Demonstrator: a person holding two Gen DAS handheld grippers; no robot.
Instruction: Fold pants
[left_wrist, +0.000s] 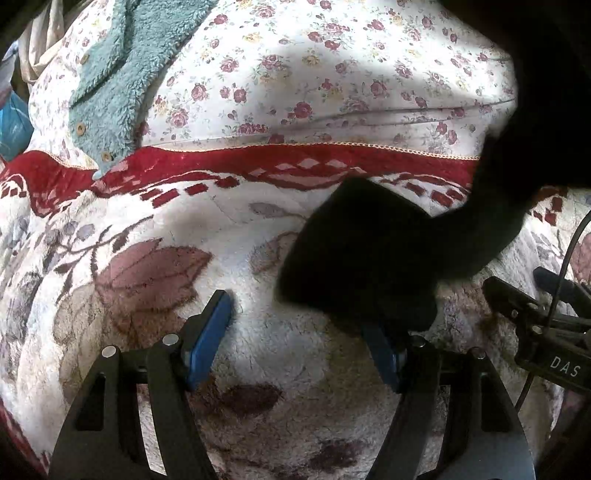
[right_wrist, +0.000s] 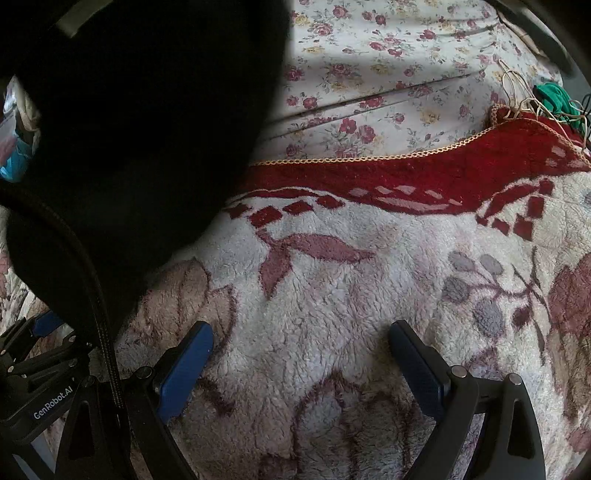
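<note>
Left gripper (left_wrist: 303, 325): I see my blue pads spread wide; the left pad (left_wrist: 208, 336) is bare above the blanket, and nothing is clamped between the two.
Left gripper's right pad: mostly hidden, because a folded black end of the pants (left_wrist: 354, 254) hangs over its tip. I cannot tell whether the cloth rests on the pad or only sits in front of it.
Right gripper (right_wrist: 301, 354): my fingers stand well apart, both blue pads free over the blanket, nothing between them.
Pants near the right gripper: in the right wrist view the black pants (right_wrist: 140, 122) fill the upper left, up and to the left of my left pad (right_wrist: 184, 373), close to it but apart. The cloth is too dark to show seams or a waistband.
Other gripper seen from each side: I see the right gripper's black frame (left_wrist: 546, 325) at the right edge of the left view, and the left gripper's frame (right_wrist: 33, 373) low in the left corner of the right view.
Blanket (right_wrist: 332, 295): fluffy white with pink leaves and a red border, lying under both grippers.
Bedsheet (left_wrist: 332, 66): white with small roses, beyond the red border.
Teal garment (left_wrist: 110, 85): fuzzy, with round buttons, lying far left on the sheet, well apart from the pants.
Green cloth (right_wrist: 554, 98): small, at the far right beside some tangled cords.
</note>
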